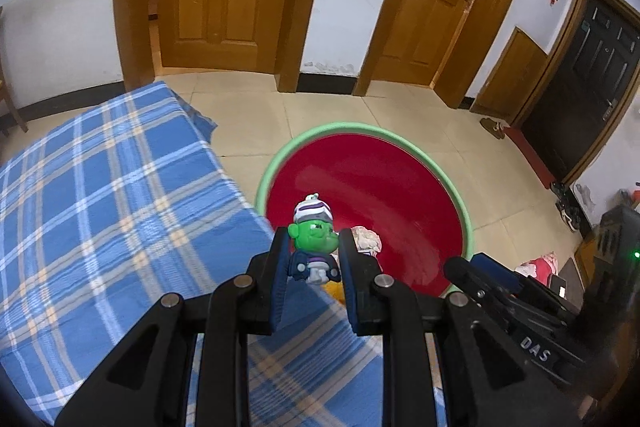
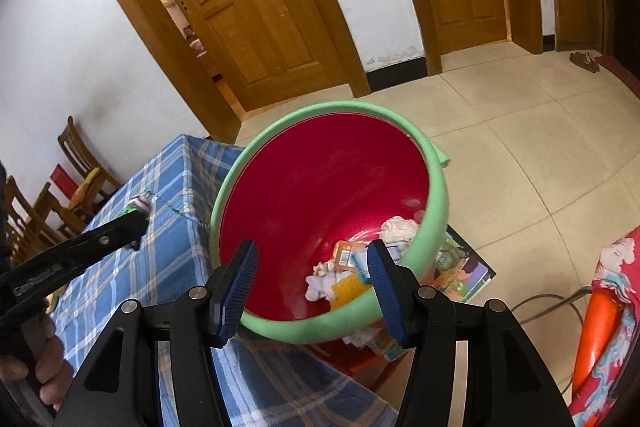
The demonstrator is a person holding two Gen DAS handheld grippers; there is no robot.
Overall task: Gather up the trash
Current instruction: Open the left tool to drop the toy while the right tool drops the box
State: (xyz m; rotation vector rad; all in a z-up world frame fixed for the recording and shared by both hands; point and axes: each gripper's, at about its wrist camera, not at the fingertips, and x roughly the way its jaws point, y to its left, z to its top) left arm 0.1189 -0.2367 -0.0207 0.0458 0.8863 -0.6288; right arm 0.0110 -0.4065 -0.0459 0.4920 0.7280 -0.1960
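Left gripper (image 1: 313, 259): clamped on a green-faced toy figure (image 1: 314, 239) in a striped cap, held over the table's edge.
Right gripper (image 2: 308, 283): jaws apart, holding nothing, above the basin's near rim.
Table: blue plaid cloth (image 1: 100, 195), just beside the basin.
Basin (image 2: 436, 195): red inside, green rim; holds crumpled tissues (image 2: 398, 229), an orange wrapper (image 2: 345, 254) and a yellow scrap (image 2: 347, 287).

Even daylight, sharp, heavy fisheye warp
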